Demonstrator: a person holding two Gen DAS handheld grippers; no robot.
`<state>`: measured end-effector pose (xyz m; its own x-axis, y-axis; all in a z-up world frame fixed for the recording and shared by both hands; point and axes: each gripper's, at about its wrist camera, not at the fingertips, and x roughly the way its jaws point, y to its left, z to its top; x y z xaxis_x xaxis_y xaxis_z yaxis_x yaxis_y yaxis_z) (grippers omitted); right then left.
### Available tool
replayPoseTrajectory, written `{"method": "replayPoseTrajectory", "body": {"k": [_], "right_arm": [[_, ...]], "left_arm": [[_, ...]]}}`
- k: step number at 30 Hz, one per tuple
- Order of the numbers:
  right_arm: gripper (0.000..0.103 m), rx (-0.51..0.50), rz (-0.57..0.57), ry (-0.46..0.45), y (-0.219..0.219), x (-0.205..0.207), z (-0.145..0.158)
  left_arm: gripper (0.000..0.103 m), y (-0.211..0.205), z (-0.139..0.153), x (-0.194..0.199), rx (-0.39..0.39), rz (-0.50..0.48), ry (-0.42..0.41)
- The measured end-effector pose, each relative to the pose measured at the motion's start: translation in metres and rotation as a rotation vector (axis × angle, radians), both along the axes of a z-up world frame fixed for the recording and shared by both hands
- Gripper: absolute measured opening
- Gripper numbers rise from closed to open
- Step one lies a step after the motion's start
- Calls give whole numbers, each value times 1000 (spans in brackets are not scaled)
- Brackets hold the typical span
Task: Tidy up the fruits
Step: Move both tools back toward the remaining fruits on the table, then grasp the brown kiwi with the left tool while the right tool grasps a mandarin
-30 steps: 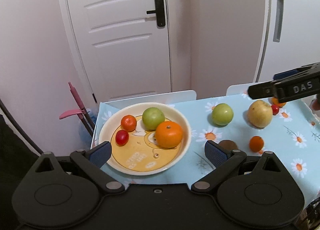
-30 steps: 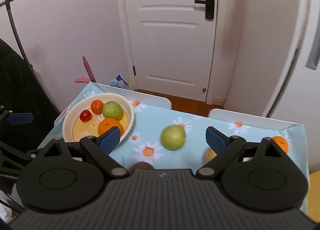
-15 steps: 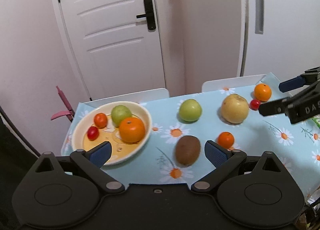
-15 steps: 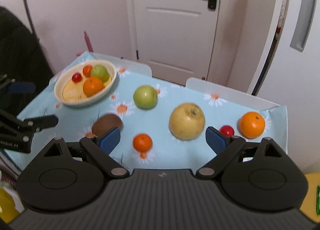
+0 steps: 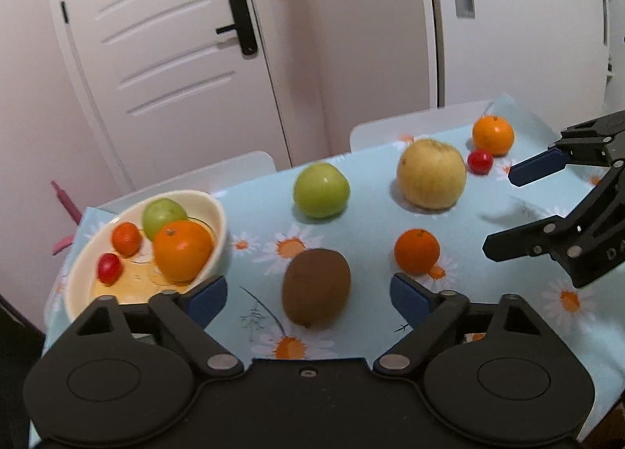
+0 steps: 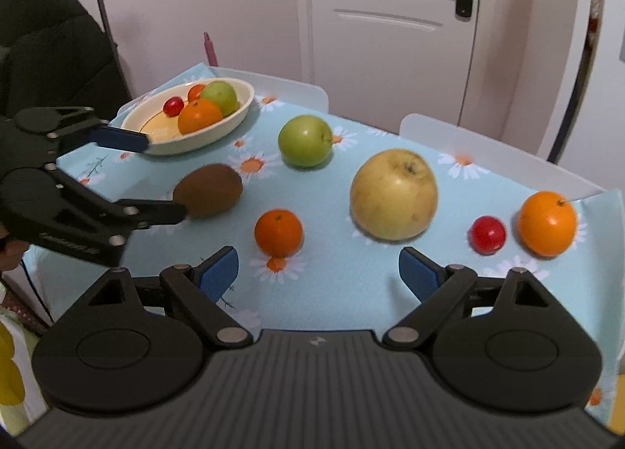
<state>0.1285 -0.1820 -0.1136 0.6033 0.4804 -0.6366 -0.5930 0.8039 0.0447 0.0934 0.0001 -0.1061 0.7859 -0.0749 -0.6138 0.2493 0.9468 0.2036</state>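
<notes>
White doors and pale walls stand behind a counter [image 6: 508,175] under a blue daisy cloth [image 5: 371,222], with a cream bowl [image 5: 216,211] at its left end already holding an orange, a green fruit, a tangerine and a cherry tomato. Loose on the cloth lie a kiwi [image 5: 316,287], a small tangerine [image 5: 416,251], a green apple [image 5: 321,189], a yellow pear [image 5: 431,174], a cherry tomato [image 6: 487,234] and an orange [image 6: 547,223], the last two close together at the far right. Judging by the layout, the step in hand is picking a loose fruit for the bowl. The left tongs [image 5: 308,294] line up on the kiwi, which sits between the spread jaws without visible contact; these jaws have just been closing a little, so the grip looks near. To do it well, centre the kiwi between the pads, come down low enough to catch its widest part, and squeeze gently, since a rounded fruit may roll or squirt out. The right tongs [image 6: 318,273] hang spread and empty over the cloth, the tangerine just ahead of their left pad and the pear further on, touching neither
</notes>
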Motion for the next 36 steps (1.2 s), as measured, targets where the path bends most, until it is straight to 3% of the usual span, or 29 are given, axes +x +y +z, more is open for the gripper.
{"method": "replayPoseTrajectory", "body": {"k": [4,6,17,36], "right_arm": [[97,7,11,14,2,2,-11],[96,13,15,21,4,4,-14],[85,30,38,46,20,15,-23],[64,26,43,53,47,32,-31]], "left_arm": [[84,-4,-15,14,-8,-6,31],[76,-5,-20,21,-17,-6,43],[55,-2,-31,41,-31,30,80],[52,10,-27,32,-39,29,98]]}}
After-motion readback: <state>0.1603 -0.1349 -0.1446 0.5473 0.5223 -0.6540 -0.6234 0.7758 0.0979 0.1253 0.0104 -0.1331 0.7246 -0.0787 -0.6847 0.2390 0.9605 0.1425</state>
